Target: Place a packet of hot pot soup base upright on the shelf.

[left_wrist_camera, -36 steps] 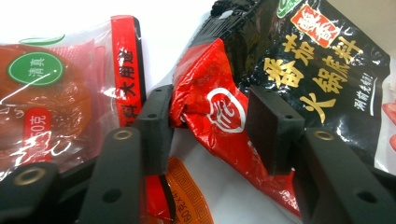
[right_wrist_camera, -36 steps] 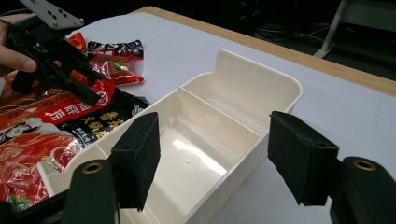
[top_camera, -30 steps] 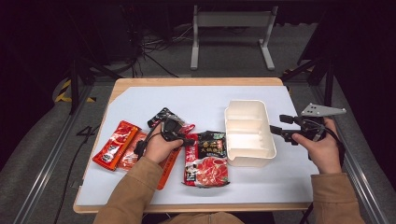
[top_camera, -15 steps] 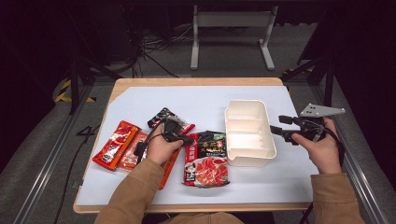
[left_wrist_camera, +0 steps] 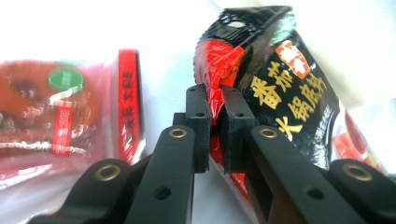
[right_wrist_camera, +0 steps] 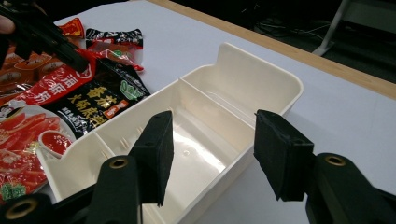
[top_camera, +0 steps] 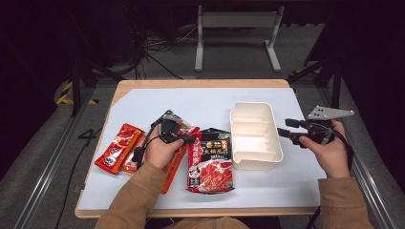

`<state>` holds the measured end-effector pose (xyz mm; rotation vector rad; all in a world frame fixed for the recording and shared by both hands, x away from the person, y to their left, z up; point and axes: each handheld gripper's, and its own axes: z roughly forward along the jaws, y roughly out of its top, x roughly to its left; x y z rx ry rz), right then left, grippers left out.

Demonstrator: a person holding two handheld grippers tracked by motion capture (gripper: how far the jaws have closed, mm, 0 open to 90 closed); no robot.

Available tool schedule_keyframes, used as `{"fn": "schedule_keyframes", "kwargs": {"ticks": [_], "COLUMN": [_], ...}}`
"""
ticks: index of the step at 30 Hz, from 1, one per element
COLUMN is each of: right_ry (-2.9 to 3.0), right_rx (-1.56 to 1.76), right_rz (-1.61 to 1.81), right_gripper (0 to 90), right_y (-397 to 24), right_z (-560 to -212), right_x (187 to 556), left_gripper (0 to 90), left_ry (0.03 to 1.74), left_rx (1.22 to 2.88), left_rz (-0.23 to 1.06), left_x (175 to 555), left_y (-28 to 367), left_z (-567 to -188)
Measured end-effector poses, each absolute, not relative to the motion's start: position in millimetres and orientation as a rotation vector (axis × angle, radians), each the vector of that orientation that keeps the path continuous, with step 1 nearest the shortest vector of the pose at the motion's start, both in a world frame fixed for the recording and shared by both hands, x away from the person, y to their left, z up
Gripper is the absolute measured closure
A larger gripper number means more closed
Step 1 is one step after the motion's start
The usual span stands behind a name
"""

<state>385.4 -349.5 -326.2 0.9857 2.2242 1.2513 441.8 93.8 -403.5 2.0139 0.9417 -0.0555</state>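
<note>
My left gripper (top_camera: 192,140) (left_wrist_camera: 215,122) is shut on the left edge of a black-and-red hotpot sauce packet (top_camera: 210,160) (left_wrist_camera: 280,93). Its jaws have just been closing, and the red film is pinched between the pads with that edge raised off the mat. A white two-part plastic box (top_camera: 253,136) (right_wrist_camera: 224,88) stands at centre right. My right gripper (top_camera: 285,129) (right_wrist_camera: 212,140) hovers at the box's right side. Its jaws have just been closing, and they stand open astride the near wall with the pads off it.
A red packet (top_camera: 117,148) lies at the far left, and orange-red packets (top_camera: 169,167) lie under my left forearm. A small dark packet (top_camera: 177,120) sits behind the left hand. The white mat (top_camera: 143,105) covers a wooden table, whose edges drop to a dark floor.
The left jaws have closed on the packet's edge and the hand has risen a little with it. The right jaws have narrowed slightly while the right hand stayed in place.
</note>
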Motion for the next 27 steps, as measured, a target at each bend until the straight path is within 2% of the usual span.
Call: {"fn": "schedule_keyframes", "kwargs": {"ticks": [12, 17, 27], "right_ry": [2.215, 2.196, 2.185], "right_rx": [0.953, 0.938, 0.922], "right_rz": [1.31, 1.319, 1.342], "right_gripper": [47.8, 46.5, 44.8], "right_y": [-350, -348, -346], "right_z": [-323, -318, -312], "right_x": [384, 381, 376], "left_gripper": [85.7, 85.9, 86.0], "left_ry": [0.808, 0.718, 0.637], "left_rx": [1.965, 1.94, 1.913], "left_rz": [0.053, 0.187, 0.222], "left_x": [412, 397, 387], "left_y": [97, 99, 104], "left_z": [-357, -338, -323]}}
